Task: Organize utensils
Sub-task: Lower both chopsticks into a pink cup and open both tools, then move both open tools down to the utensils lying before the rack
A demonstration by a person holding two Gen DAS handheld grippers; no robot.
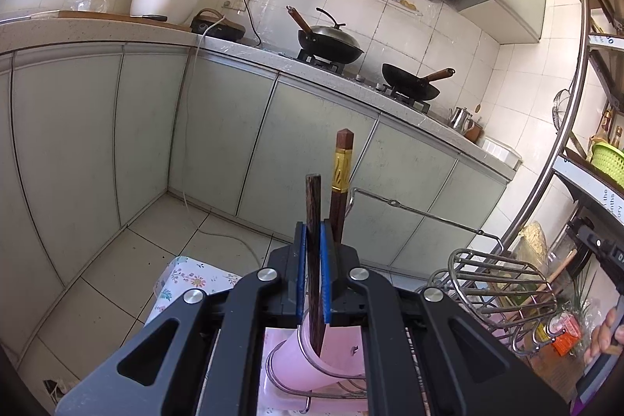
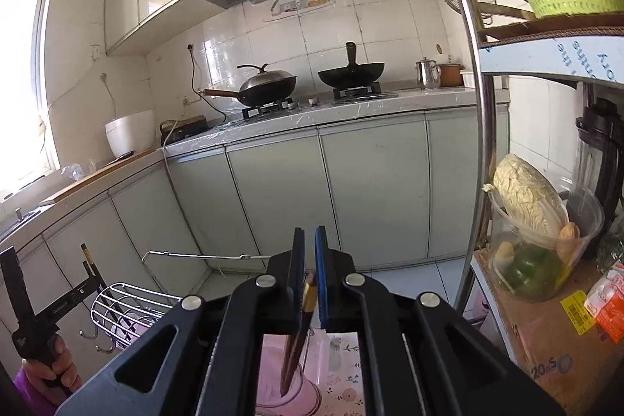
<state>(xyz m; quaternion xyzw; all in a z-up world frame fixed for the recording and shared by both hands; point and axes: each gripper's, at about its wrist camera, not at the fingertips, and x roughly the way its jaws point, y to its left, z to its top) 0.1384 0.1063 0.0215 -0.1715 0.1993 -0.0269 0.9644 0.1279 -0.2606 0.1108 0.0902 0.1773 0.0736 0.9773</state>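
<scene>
Above a pink cup [image 1: 312, 357], both tilted grippers clamp chopsticks: left gripper [image 1: 312, 252], right gripper [image 2: 310, 260]

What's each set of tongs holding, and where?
Left tongs: dark chopstick, gripped mid-shaft. Right tongs: gold-banded chopstick, gripped near its top end.

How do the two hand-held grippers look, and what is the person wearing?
Both grippers are matte black. The left gripper and the right gripper each have angular linkage arms with triangular cut-outs, round silver pivot bolts and blue pads lining the fingers. In the right wrist view, the other tool's black handle shows small pale lettering, too small to read. A purple sleeve covers the person's wrist.
</scene>
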